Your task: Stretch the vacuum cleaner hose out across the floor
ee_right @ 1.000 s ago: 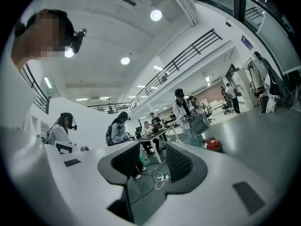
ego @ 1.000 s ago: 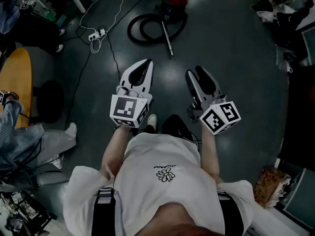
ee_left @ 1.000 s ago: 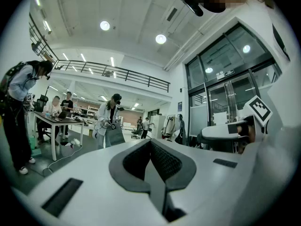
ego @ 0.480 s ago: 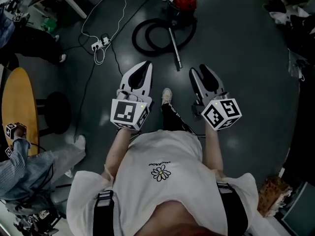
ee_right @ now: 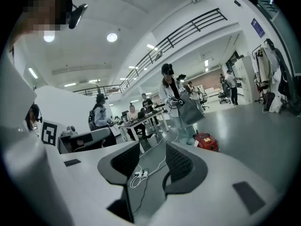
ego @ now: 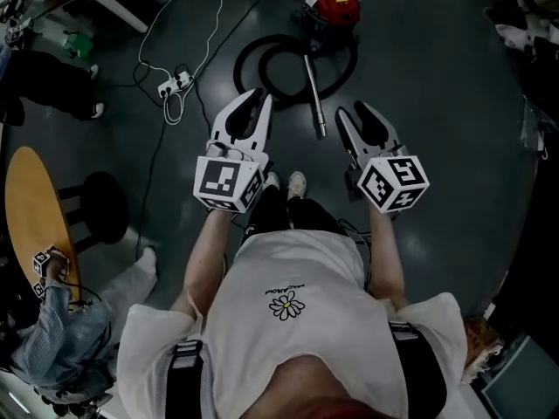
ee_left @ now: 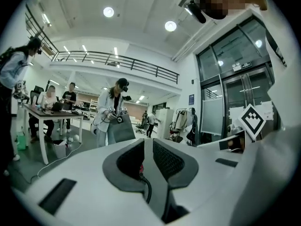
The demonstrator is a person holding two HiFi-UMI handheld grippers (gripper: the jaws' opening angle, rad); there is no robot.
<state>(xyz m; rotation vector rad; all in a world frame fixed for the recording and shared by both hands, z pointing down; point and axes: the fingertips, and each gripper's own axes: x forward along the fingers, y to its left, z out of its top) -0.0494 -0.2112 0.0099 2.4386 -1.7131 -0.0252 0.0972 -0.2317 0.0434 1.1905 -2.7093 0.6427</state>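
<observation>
At twelve o'clock in our head view the hose [ego: 247, 64] lies coiled; we judge it light, springy, best gripped at its stiff wand [ego: 314, 94]. Left gripper view: left claw [ee_left: 148, 142] practically closed, empty. Right gripper view: right claw [ee_right: 153, 147] parted, empty.

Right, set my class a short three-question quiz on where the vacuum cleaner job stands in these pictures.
1. True or false: the hose already lies stretched out straight.
2. The vacuum cleaner body is: A blue, B red, C yellow.
3. Which gripper's jaws stand clearly apart, with nothing held between them?
Key: 1 false, it lies coiled; 2 B; 3 the right gripper.
</observation>
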